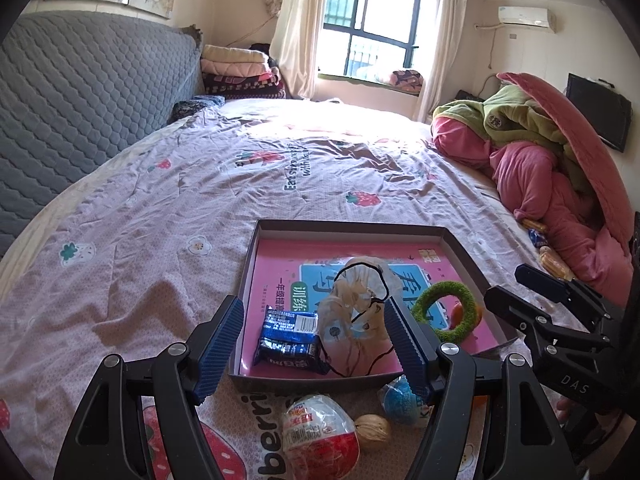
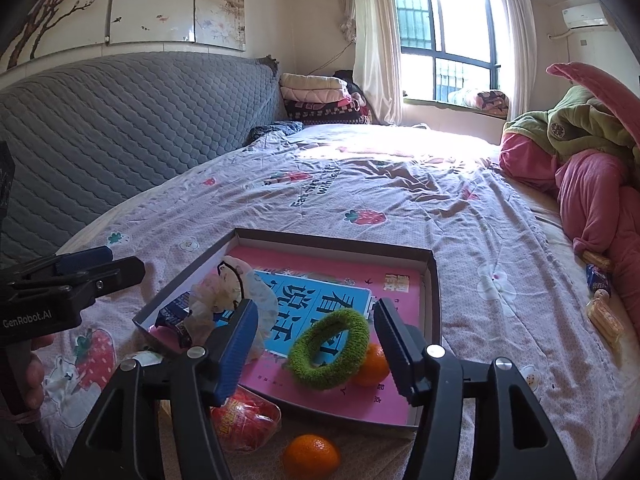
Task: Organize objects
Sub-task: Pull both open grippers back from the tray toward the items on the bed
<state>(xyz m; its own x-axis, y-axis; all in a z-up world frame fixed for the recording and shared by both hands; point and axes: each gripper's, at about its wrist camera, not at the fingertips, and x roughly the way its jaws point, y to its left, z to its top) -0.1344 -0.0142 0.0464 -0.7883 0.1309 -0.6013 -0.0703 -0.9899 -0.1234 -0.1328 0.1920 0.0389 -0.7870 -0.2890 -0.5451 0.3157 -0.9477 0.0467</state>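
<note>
A shallow dark box (image 1: 460, 248) (image 2: 434, 280) with a pink book in it lies on the bed. In it are a blue snack pack (image 1: 290, 338), a see-through bag with a black cord (image 1: 356, 304) (image 2: 224, 292), a green fuzzy ring (image 1: 446, 308) (image 2: 330, 348) and an orange (image 2: 374, 366). My left gripper (image 1: 316, 348) is open and empty, above the box's near edge. My right gripper (image 2: 316, 352) is open and empty, its fingers either side of the green ring. On the bed in front of the box lie a red-and-white egg-shaped pack (image 1: 320, 436) (image 2: 244, 420), a walnut (image 1: 372, 430), a blue pack (image 1: 400, 400) and a second orange (image 2: 312, 456).
A grey quilted headboard (image 1: 80, 92) stands at the left. Pink and green bedding (image 1: 560, 168) is heaped at the right, with several wrapped snacks (image 2: 600, 300) beside it. Folded blankets (image 1: 240, 72) are stacked by the window.
</note>
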